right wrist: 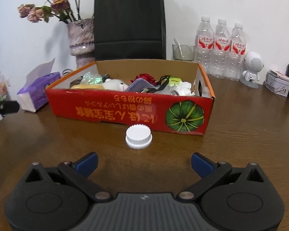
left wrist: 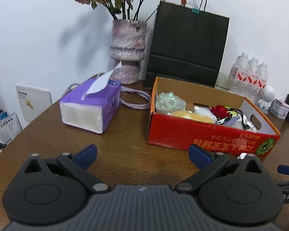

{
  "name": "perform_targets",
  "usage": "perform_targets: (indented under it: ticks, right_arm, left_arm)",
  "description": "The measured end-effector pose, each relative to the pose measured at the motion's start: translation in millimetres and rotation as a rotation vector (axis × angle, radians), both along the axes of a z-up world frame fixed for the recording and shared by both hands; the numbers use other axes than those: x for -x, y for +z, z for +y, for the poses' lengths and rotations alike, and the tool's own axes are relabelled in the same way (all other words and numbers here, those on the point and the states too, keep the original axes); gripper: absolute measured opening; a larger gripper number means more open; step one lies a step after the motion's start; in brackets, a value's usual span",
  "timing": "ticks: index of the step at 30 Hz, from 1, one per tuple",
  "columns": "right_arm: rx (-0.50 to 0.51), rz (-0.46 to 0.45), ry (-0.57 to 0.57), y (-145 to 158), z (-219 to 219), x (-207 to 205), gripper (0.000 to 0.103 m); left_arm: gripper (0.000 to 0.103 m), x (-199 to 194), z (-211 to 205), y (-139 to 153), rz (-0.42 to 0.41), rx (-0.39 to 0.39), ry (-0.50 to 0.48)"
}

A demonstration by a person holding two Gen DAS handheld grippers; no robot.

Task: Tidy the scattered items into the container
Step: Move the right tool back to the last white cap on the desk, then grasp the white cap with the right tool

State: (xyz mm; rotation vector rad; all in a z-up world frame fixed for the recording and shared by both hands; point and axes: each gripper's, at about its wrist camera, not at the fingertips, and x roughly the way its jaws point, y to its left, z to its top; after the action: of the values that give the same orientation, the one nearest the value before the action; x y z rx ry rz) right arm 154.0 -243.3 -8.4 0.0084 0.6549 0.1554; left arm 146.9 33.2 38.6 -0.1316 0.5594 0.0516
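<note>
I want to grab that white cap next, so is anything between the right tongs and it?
Nothing visible: bare table lies between the open right tongs and the cap, which sits just before the box.

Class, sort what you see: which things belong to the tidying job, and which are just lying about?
Job: white bottle cap on the table; red cardboard box; right gripper, jaws open.

Lying about: tissue pack; vase; black bag; water bottles.
</note>
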Motion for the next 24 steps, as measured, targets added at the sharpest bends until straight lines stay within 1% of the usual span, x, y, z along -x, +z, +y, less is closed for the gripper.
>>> perform_targets:
  ticks: [7,8,11,13,14,15,17,24]
  right_arm:
    - [-0.027,0.044,-0.082,-14.3,8.0,-41.5,0.098]
    - [-0.018,0.045,-0.094,-16.7,9.8,-46.1,0.094]
    - [0.038,0.03,-0.099,-20.7,18.8,-52.3,0.087]
    - [0.045,0.015,-0.082,-19.9,22.0,-52.3,0.071]
    - [0.044,0.006,-0.079,-18.9,22.7,-51.8,0.05]
    - [0.046,0.002,-0.078,-17.8,23.0,-51.5,0.04]
    - [0.053,0.005,-0.075,-15.8,22.6,-50.5,0.039]
    - [0.019,-0.01,-0.031,-11.6,18.2,-40.7,0.039]
  left_arm:
    - [0.103,-25.4,-3.4,-15.7,0.035,0.0,-0.017]
    - [0.103,-29.4,-4.6,-18.2,0.044,-0.006,-0.018]
    - [0.103,-40.0,-8.4,-25.2,0.063,-0.009,-0.026]
    - [0.103,-45.9,-12.3,-29.3,0.07,-0.003,-0.03]
    - [0.103,-48.4,-14.7,-31.1,0.073,0.001,-0.031]
    - [0.103,-51.0,-17.4,-32.8,0.076,0.002,-0.033]
    - [0.103,-55.1,-22.5,-35.1,0.08,0.002,-0.035]
    - [0.103,-55.2,-39.0,-33.3,0.078,0.001,-0.053]
